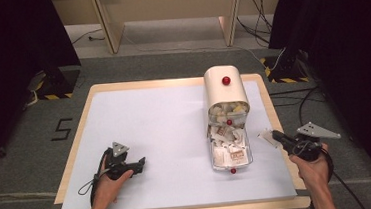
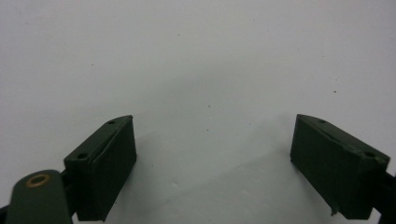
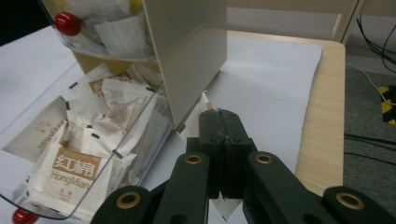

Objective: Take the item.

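Resting low over the white mat [image 1: 166, 136] near the table's front left, the left gripper [image 1: 137, 164] is held in the person's left hand [image 1: 110, 183], and in the left gripper view its two black jaws stand wide apart with nothing but bare mat between them. On the other side, the right hand [image 1: 312, 164] holds the right gripper [image 1: 271, 137] at the mat's right edge, its tip aimed toward the dispenser. In the right gripper view its jaws are pressed together on a small white sachet [image 3: 201, 122], whose edge pokes out past the jaw tips and below them; in the high view that sachet shows as a pale scrap at the gripper's tip. Just left of it lies the clear tray [image 1: 248, 152] of the dispenser, swung down onto the mat and heaped with more sachets [image 3: 74, 175], several printed "HongMian" in brown. Behind the tray stands the cream, round-topped dispenser body [image 1: 225, 89], a red knob [image 1: 226, 80] on its front, more packets showing in its open mouth. Beyond the wooden table [image 1: 268, 98] are grey carpet, black curtains and trailing cables [image 1: 259, 16].
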A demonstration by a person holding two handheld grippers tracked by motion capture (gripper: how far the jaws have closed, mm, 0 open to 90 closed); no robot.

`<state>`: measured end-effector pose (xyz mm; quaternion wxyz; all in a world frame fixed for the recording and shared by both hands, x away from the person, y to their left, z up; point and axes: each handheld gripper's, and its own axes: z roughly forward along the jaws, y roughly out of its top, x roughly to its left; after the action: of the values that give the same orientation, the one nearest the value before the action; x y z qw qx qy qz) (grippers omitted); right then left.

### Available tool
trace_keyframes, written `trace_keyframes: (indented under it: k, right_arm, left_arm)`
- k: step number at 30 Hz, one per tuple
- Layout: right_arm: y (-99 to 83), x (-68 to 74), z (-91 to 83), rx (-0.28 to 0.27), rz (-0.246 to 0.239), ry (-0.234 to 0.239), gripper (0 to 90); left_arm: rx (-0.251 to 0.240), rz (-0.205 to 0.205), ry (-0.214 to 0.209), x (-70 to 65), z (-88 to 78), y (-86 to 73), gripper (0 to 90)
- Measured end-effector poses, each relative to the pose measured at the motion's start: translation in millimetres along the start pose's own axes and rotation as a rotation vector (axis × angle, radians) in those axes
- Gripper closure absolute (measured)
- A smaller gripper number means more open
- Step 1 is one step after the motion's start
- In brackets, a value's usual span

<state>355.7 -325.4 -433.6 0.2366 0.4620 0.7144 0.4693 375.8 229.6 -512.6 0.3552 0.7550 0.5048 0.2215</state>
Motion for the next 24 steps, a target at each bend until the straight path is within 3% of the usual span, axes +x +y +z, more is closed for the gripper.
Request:
trace_keyframes:
  k: [24]
  right_arm:
    - [-20.1, -1.6, 29.7, 0.098, -0.024, -0.023, 89.7]
  left_arm:
    - [0.000, 0.000, 0.000, 0.0, 0.0, 0.0, 13.4]
